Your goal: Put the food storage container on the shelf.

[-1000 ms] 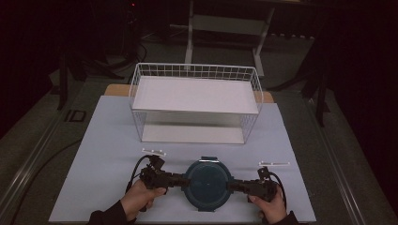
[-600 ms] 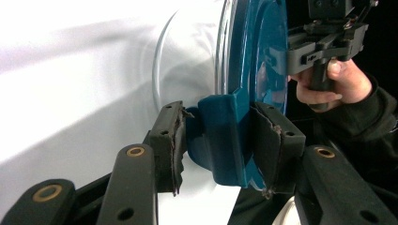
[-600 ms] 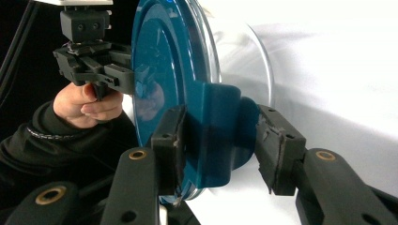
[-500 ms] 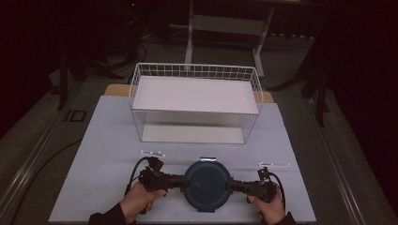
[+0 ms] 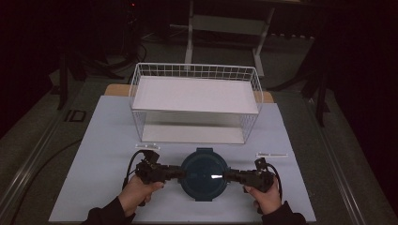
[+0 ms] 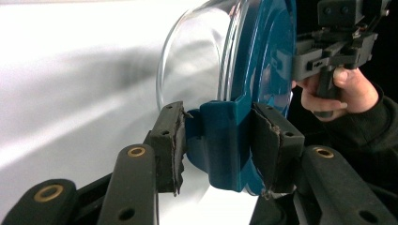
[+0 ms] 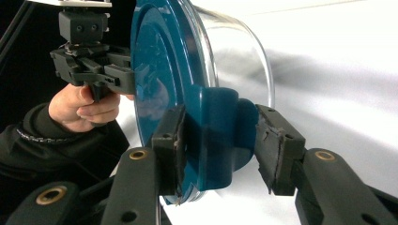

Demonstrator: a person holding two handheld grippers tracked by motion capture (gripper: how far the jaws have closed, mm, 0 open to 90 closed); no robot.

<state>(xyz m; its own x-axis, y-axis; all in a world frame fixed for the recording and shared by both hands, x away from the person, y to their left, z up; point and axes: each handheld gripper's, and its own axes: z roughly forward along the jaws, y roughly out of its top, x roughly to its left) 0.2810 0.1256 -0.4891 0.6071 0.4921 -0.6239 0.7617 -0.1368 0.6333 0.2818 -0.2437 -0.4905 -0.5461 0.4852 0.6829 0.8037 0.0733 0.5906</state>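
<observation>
1 lidded container (image 5: 204, 174) at near centre of counter (image 5: 103, 140) | 1 wire basket (image 5: 195, 101) beyond it | left hand-held gripper (image 5: 177, 173) clamped on left lid latch (image 6: 225, 140) | right hand-held gripper (image 5: 230, 175) clamped on right lid latch (image 7: 220, 136) | glass wall (image 6: 197, 61) seen in gripper views

Container (image 6: 206, 70) contents perhaps unreadable.

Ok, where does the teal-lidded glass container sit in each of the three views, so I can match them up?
High view: teal-lidded glass container at near table edge, between left gripper and right gripper.
Left gripper view: upper centre-right, on edge; its side latch sits between the jaws.
Right gripper view: upper centre-left; opposite latch between the jaws.
Shared landmark: the white tabletop.
</observation>
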